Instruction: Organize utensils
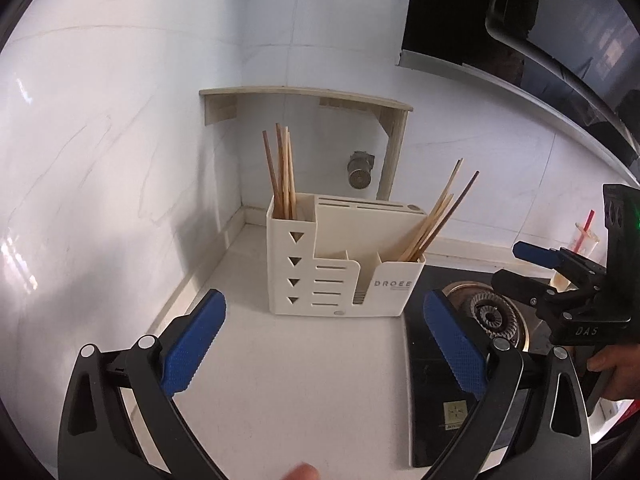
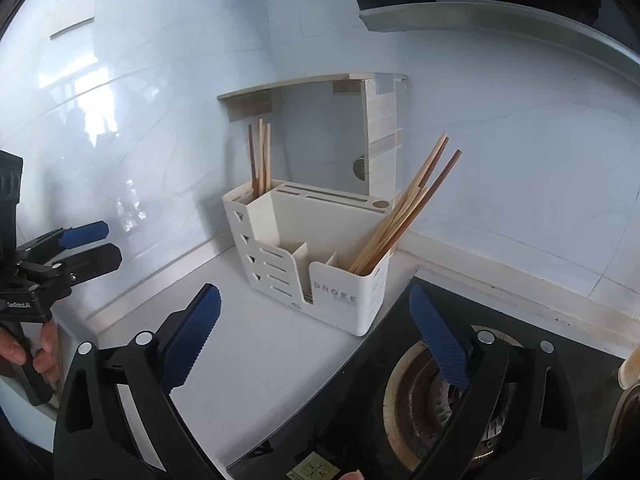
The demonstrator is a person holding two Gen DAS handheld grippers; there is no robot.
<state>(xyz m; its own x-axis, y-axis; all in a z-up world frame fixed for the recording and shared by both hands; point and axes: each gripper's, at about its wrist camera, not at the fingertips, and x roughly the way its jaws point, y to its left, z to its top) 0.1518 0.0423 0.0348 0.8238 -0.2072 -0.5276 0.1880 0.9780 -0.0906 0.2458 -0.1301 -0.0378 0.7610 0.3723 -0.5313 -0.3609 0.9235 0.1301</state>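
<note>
Chopsticks (image 1: 282,172) in cream holder (image 1: 344,276) — gas burner (image 1: 490,316) alongside

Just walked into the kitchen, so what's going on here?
A person holds a claw in each hand over the counter, sorting chopsticks. The left claw and right claw are both open and empty. One bunch of chopsticks stands upright in the white utensil holder; another bunch leans in its right compartment.

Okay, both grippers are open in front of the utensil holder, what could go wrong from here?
1. The chopsticks in the right front compartment lean far out toward the gas burner; a nudge might tip them onto it.
2. The white holder looks light, so gripping one bundle could drag or tip it.
3. The upright chopsticks stand close under the wooden shelf, leaving little room to lift.
</note>
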